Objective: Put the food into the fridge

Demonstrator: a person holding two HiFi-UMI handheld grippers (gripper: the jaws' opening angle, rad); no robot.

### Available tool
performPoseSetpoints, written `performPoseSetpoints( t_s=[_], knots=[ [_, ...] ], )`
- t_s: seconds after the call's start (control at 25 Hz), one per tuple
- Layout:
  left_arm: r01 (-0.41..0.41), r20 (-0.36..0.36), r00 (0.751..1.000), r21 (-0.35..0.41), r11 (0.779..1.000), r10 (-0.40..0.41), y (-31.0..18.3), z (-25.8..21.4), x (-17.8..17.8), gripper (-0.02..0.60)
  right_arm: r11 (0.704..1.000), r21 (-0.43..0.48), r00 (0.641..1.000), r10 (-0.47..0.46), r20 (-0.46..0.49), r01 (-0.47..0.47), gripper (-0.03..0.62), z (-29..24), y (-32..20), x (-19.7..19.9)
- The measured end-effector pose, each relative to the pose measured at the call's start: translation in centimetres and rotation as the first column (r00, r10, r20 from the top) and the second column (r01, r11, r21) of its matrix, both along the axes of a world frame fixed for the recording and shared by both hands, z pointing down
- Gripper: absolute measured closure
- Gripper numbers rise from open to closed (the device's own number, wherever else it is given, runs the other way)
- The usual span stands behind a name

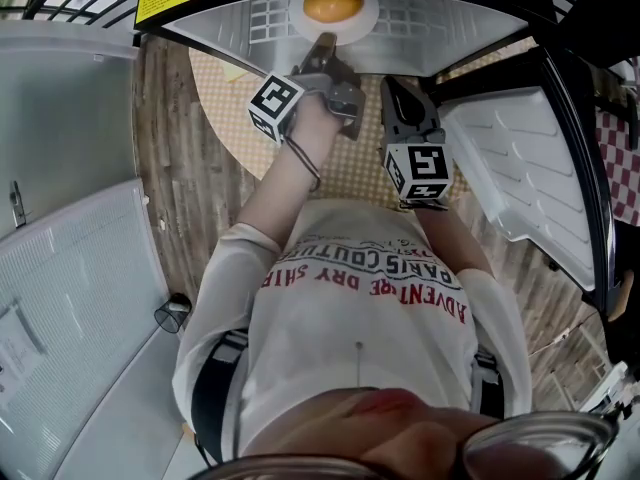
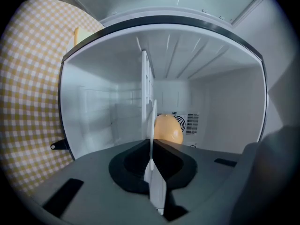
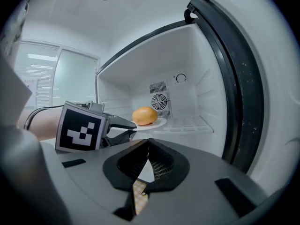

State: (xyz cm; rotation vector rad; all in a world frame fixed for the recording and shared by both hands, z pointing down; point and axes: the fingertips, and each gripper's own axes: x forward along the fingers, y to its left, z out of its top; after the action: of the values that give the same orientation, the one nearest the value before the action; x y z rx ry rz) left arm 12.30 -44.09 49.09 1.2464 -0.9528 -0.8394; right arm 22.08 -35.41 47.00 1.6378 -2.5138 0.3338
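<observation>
A round orange food item (image 1: 333,6) lies on a white plate (image 1: 358,26) resting on the wire shelf (image 1: 430,16) inside the open fridge. My left gripper (image 1: 325,44) is shut on the plate's near rim. In the left gripper view the plate (image 2: 151,121) stands edge-on between the jaws, with the food (image 2: 168,128) just behind it. The right gripper view shows the food (image 3: 144,115), the plate (image 3: 158,123) and the left gripper (image 3: 132,126) from the side. My right gripper (image 1: 392,86) hangs shut and empty a little back from the fridge opening, its own jaws (image 3: 147,144) closed together.
The fridge door (image 1: 520,168) stands open at the right. Under the arms is a round table with a yellow checked cloth (image 1: 235,108), and a pale yellow object (image 2: 79,34) lies on it. A fan grille (image 3: 159,101) is on the fridge's back wall.
</observation>
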Motion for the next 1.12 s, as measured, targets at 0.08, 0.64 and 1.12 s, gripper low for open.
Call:
performPoseSetpoints(
  t_s=[0.08, 0.64, 1.12],
  knots=[
    [0.003, 0.004, 1.0, -0.004, 1.0, -0.003, -0.2, 0.0, 0.1, 0.545, 1.0, 0.002, 1.0, 0.001, -0.001, -0.001, 0.572, 0.0, -0.2, 0.1],
    [-0.023, 0.039, 0.999, 0.08, 0.997, 0.02, -0.2, -2.0, 0.1, 0.342, 1.0, 0.003, 1.0, 0.012, 0.001, -0.012, 0.572, 0.0, -0.7, 0.0],
    [-0.196, 0.329, 0.934, 0.147, 0.97, 0.139, 4.4, -1.9, -0.4, 0.342, 0.999, 0.023, 0.999, 0.041, -0.006, -0.041, 0.572, -0.9, 1.0, 0.1]
  ],
)
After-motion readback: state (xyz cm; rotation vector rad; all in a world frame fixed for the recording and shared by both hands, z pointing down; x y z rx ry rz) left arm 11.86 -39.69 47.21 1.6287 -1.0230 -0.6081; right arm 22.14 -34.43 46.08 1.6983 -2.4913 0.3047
